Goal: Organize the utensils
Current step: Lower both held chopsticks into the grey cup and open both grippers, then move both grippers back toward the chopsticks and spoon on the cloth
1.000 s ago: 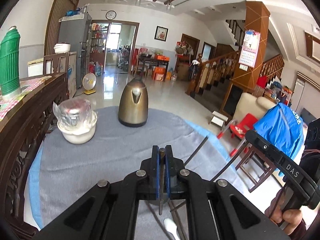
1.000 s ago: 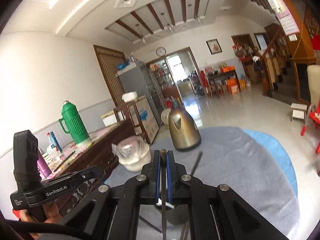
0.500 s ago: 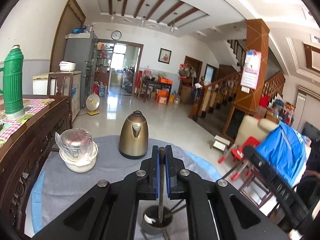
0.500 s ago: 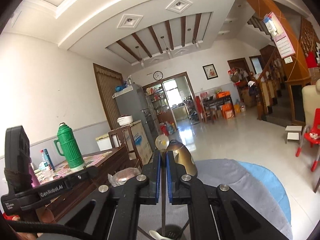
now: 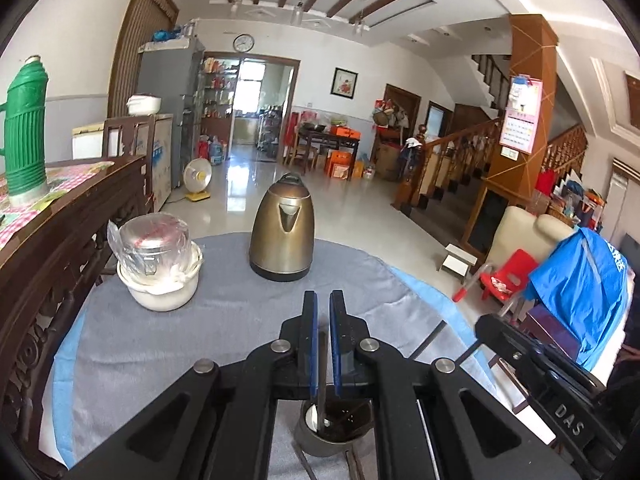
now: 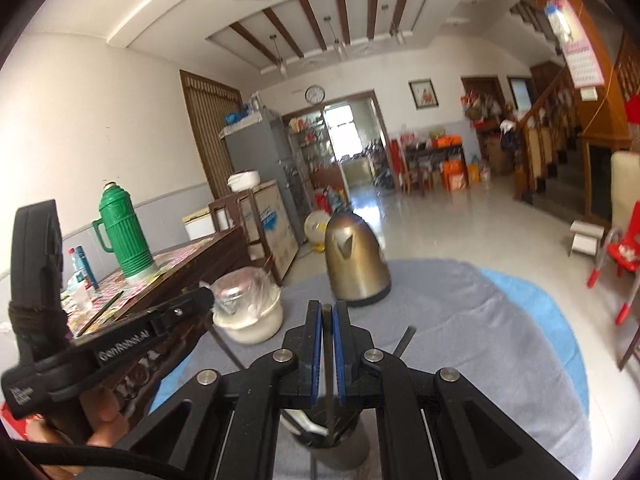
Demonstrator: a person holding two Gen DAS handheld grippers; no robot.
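Observation:
A grey cup [image 5: 320, 442] [image 6: 340, 448] stands on the grey tablecloth [image 5: 160, 352] right under both grippers, with a white spoon [image 5: 311, 420] [image 6: 304, 420] in it. My left gripper [image 5: 324, 296] is shut on a thin dark chopstick [image 5: 322, 380], which hangs low between the jaws with its tip down in the cup. My right gripper [image 6: 328, 306] is shut on a second dark chopstick [image 6: 328, 360] that also reaches into the cup. Each gripper's black body shows at the edge of the other's view.
A bronze kettle [image 5: 282, 236] and a white pot with a plastic-wrapped bowl [image 5: 158, 268] stand at the far side of the table. Loose chopsticks [image 5: 430, 338] [image 6: 404, 340] lie on the cloth. A carved wooden sideboard [image 5: 60, 240] with a green thermos [image 5: 24, 132] borders the left.
Both grippers rose, then came down over the cup, which now sits closer beneath them. The left chopstick sits lower between its jaws than before.

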